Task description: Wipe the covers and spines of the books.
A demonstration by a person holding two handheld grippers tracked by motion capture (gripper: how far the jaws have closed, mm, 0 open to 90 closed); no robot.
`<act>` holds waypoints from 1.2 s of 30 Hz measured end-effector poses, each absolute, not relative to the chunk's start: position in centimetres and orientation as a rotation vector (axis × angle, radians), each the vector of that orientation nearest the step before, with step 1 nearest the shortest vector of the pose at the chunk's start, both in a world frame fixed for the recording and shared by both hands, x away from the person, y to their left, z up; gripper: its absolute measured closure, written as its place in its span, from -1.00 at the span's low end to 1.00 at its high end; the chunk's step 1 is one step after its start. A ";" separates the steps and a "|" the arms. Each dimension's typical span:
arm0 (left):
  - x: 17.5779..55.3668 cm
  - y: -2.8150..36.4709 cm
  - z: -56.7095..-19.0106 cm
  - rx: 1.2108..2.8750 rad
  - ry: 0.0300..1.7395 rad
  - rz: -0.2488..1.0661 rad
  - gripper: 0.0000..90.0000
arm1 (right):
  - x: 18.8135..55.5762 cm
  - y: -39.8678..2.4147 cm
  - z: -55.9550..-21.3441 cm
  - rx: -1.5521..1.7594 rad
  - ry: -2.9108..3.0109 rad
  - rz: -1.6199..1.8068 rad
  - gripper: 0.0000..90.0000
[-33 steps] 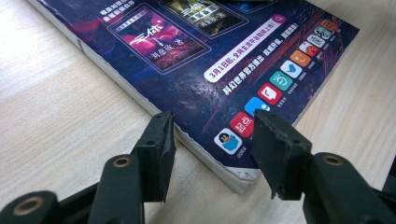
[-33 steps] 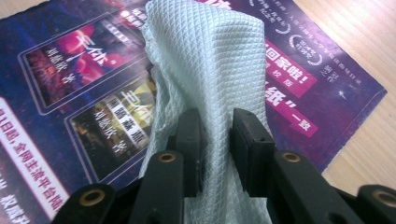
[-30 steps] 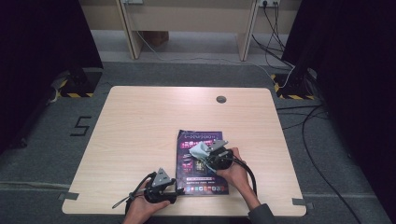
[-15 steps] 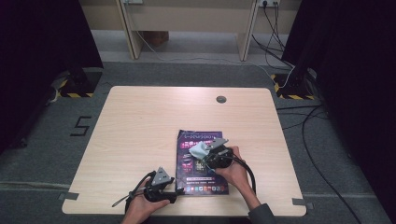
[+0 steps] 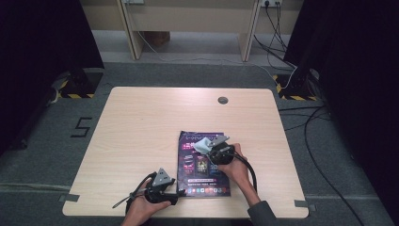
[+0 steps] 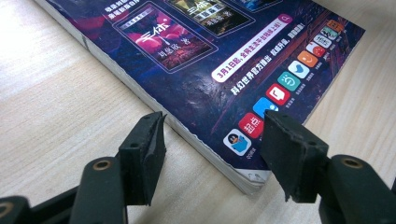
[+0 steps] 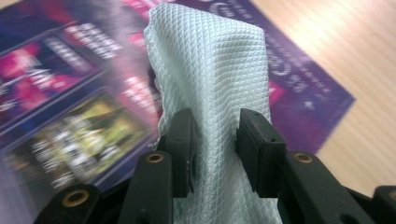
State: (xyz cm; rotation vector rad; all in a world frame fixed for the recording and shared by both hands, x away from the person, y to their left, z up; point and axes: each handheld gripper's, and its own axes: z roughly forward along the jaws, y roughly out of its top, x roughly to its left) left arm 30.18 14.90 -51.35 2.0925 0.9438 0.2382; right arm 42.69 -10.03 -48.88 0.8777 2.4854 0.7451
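A dark purple magazine lies flat on the wooden table, near its front edge. My left gripper rests at the magazine's near left corner. Its jaws have just been opening and stand open, with that corner between them and the pads clear of it. My right gripper hovers over the upper part of the cover. Its jaws have just been closing and are shut on a folded pale blue-white cloth, which sticks out ahead of the fingers.
A round cable hole sits near the table's far edge. Bare tabletop stretches left of and behind the magazine. Black cables trail over the grey floor to the right, and a desk frame stands beyond the table.
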 end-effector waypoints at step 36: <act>30.3 14.9 -51.3 2.103 0.943 0.241 -0.23 | 48.6 -11.1 -48.9 1.037 2.363 0.686 0.55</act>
